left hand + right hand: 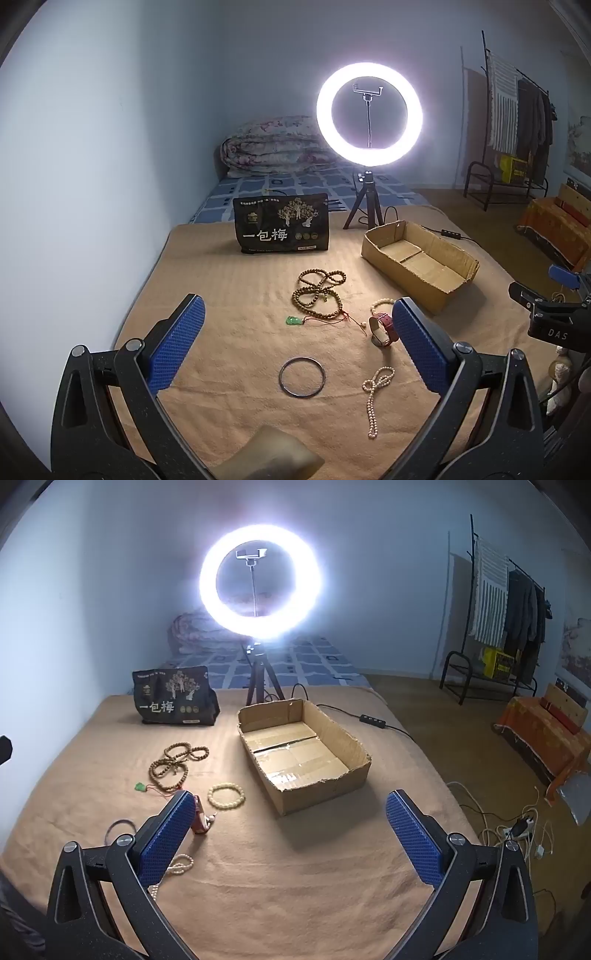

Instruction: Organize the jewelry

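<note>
Jewelry lies on a tan blanket [229, 295]: a long brown bead string [317, 295] [173, 766], a green pendant [294, 320] [139, 786] on a red cord, a dark metal bangle [302, 377], a pearl necklace [375, 395], a red-strapped watch [382, 328] [201, 814] and a pale bead bracelet [226, 795]. An open cardboard box [419, 260] [303, 746] stands at the right with nothing in it. My left gripper [297, 321] hangs open above the bangle and pendant. My right gripper [290, 819] is open in front of the box.
A black snack bag [282, 228] [173, 698] stands at the back. A lit ring light on a tripod [369, 110] [260, 581] stands behind the box, its cable and switch [373, 720] trailing right. A folded quilt [273, 146], a clothes rack [506, 602] and floor cables [517, 827] lie beyond.
</note>
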Demonstrator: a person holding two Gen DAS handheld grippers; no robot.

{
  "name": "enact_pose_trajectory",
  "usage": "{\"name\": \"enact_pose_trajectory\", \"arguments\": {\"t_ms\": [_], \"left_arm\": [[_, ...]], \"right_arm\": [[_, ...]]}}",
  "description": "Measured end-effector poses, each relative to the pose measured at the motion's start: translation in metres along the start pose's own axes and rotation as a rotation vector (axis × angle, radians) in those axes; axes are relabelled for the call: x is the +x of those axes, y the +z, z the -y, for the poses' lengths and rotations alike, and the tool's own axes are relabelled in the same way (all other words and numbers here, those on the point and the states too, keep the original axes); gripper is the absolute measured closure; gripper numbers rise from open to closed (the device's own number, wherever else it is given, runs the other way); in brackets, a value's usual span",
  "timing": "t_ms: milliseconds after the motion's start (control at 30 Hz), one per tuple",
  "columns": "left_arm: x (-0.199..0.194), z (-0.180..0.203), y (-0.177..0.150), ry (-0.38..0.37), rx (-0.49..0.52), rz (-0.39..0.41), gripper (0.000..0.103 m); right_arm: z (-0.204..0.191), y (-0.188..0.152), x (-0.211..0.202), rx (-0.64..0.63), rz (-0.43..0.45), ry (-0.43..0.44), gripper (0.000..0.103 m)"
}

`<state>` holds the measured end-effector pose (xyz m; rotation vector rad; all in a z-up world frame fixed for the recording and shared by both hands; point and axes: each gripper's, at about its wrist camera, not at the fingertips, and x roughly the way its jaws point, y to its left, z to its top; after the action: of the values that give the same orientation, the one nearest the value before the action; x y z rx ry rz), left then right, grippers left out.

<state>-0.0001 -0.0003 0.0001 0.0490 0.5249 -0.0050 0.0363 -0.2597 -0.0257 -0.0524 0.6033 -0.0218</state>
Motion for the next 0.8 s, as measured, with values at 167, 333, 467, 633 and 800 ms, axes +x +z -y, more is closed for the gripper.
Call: {"name": "enact_pose_trajectory", "arguments": {"t_ms": [167, 333, 467, 633, 800], "left_arm": [[-0.0016, 0.0006, 0.0006, 0.004, -0.006, 0.005, 0.0], [-0.0046, 0.0035, 0.001, 0.011, -0.01, 0.012, 0.0], [-0.0024, -0.0015, 0.0029, 0.002, -0.011, 0.005, 0.0], [-0.003, -0.0019, 0.006, 0.001, -0.012, 0.006, 0.0], [-0.0036, -0.0014, 0.0057, 0.0, -0.012, 0.008, 0.0]], "right_arm": [[-0.0002, -0.0005, 0.0004, 0.001, 0.009, 0.005, 0.001], [0.0012, -0.0018, -0.0006, 0.002, 0.008, 0.001, 0.001], [0.0023, -0.0025, -0.0014, 0.004, 0.01, 0.003, 0.001], [0.0033, -0.0005, -0.002, 0.006, 0.01, 0.002, 0.001], [0.0036, -0.0014, -0.0024, 0.003, 0.009, -0.001, 0.001]]}}
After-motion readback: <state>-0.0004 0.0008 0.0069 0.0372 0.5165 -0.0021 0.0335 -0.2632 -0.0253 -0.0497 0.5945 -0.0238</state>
